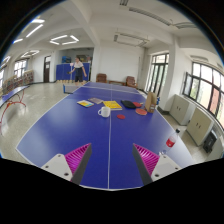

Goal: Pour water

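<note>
Open fingers [112,160] face a white cup [104,111] on the blue table [70,125].

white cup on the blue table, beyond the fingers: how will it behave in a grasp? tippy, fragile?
The white cup stands upright on the blue table, apart from its neighbours, so a side push would probably slide or tip it. It looks small, likely light. Whether it holds water cannot be seen. The gripper is open, well short of it.

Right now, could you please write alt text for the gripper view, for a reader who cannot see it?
The gripper hovers open and empty over a blue table-tennis table; a white cup and small coloured items stand well beyond its fingers. A person stands in the bright room behind.
</note>
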Tool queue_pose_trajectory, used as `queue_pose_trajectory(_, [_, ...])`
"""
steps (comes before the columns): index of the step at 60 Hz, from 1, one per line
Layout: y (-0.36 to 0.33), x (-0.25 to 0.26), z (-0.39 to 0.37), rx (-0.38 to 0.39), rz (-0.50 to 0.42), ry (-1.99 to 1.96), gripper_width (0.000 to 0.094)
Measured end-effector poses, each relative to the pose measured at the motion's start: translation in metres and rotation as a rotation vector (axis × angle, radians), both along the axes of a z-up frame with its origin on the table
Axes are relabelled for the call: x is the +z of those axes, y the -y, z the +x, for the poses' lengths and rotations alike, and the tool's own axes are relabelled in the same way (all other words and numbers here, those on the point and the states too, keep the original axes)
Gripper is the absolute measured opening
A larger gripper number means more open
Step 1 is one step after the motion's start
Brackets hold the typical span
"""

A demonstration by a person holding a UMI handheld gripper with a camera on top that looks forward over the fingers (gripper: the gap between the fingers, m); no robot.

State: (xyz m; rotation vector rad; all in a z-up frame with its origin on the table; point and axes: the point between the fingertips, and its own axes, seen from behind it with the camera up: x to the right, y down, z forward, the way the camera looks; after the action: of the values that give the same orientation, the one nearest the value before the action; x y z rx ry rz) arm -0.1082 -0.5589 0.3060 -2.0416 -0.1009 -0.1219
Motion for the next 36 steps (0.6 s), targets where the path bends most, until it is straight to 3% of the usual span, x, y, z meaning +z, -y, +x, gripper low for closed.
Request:
queue_pose_trajectory(20, [-0.018, -0.188, 0.243, -0.203, -0.130, 0.047, 0.0854])
queue_pose_trajectory(36, [-0.128, -0.224, 0.379, -0.193, 0.003, 0.015, 0.0855])
